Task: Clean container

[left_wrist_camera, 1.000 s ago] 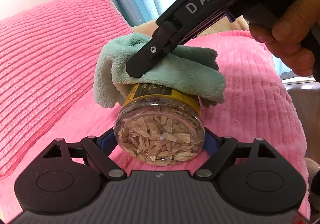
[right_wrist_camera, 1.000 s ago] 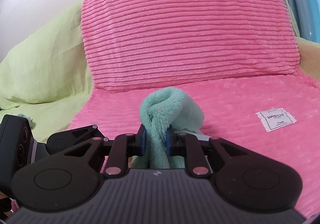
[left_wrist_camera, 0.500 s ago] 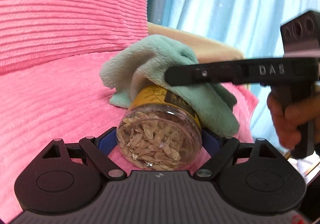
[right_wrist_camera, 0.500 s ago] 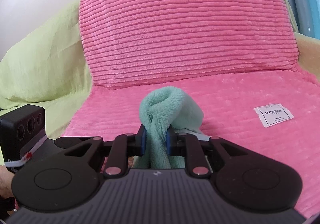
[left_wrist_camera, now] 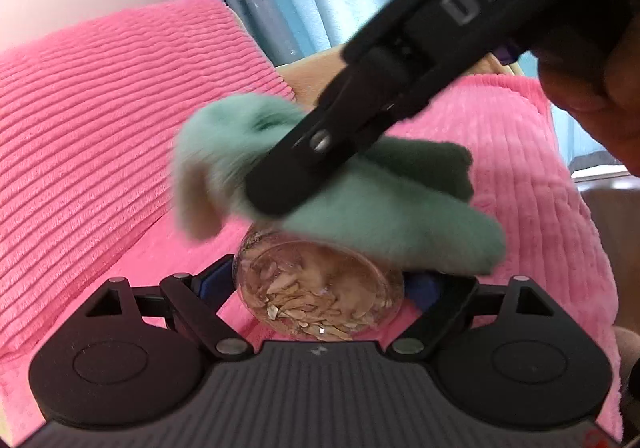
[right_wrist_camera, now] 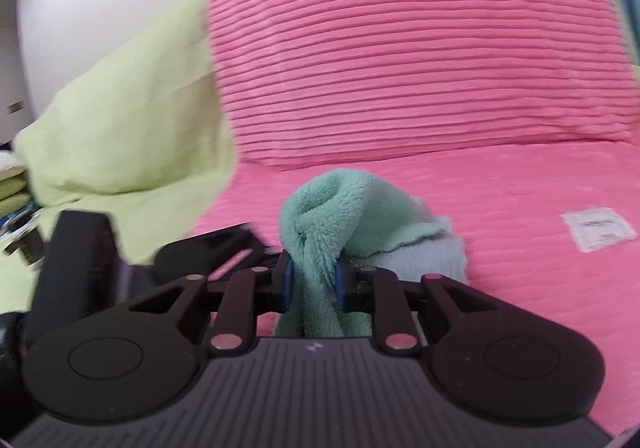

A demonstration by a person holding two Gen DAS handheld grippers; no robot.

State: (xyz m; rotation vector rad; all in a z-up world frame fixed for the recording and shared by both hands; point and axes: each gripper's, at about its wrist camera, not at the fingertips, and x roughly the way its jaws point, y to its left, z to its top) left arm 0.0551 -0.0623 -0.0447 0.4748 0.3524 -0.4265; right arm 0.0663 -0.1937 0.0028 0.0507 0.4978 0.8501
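Since a second ago your cloth [left_wrist_camera: 384, 204] has slid down the jar [left_wrist_camera: 320, 292], hiding its yellow label. Your left gripper [left_wrist_camera: 320, 284] jaws pinch the jar's clear, slick, stiff wall near the base, above the pink bed [left_wrist_camera: 80, 168]; your right gripper [right_wrist_camera: 311, 280] jaws pinch the soft cloth. "DAS" reads on its arm; the bed's white tag [right_wrist_camera: 599, 229] is illegible.

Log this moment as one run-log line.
phase: wiping | left gripper: shut on jar | right gripper: shut on green cloth | cloth draped over jar | backdrop: pink cushion
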